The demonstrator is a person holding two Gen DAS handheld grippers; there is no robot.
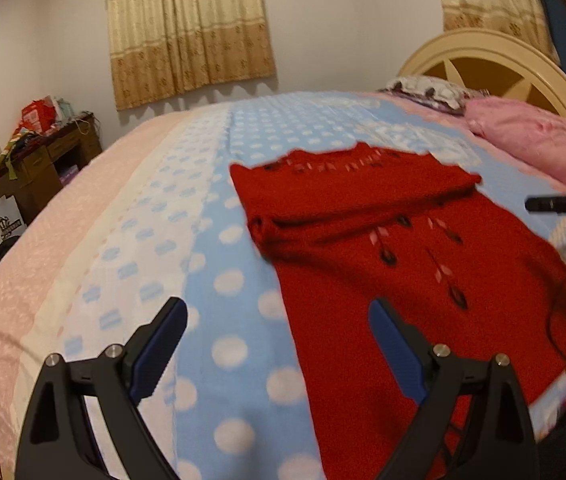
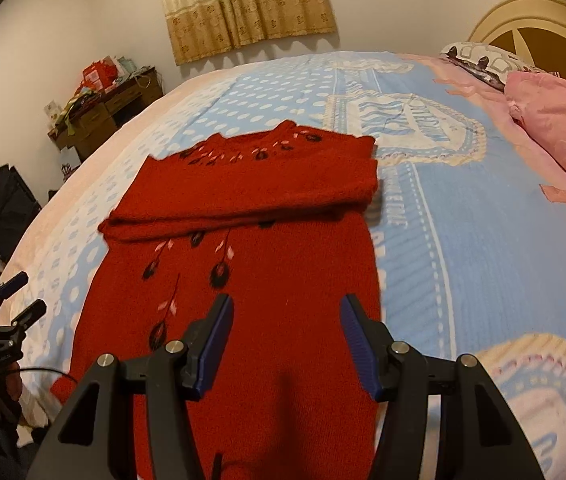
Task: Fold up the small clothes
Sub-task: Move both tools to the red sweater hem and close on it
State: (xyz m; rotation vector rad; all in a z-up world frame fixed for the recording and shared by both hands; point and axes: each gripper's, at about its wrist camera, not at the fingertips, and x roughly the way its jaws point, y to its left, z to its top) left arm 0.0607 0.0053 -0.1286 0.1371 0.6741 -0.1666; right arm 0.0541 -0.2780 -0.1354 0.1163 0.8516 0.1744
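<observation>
Clearly spread flat: red knitted sweater (image 2: 243, 264) on the blue dotted blanket (image 2: 423, 240) of the bed (image 1: 35, 264), top part folded down across the chest, hem toward the bed's near edge. Embroidered with dark buds and pale pink leaves. Left tongs (image 1: 279, 344) released, fingers wide apart, hovering over the blanket just beside the sweater's left side, one blue pad (image 1: 395, 352) above the red knit. Right tongs (image 2: 283, 344) likewise released, above the sweater's lower half. Printed lettering on the blanket near the sweater's right side, too warped to read. Pink pillow (image 2: 563, 128) at the headboard (image 1: 483, 60) end. Cluttered wooden bench (image 2: 115, 108) against the far wall, boxes and bags piled on top, labels unreadable.
</observation>
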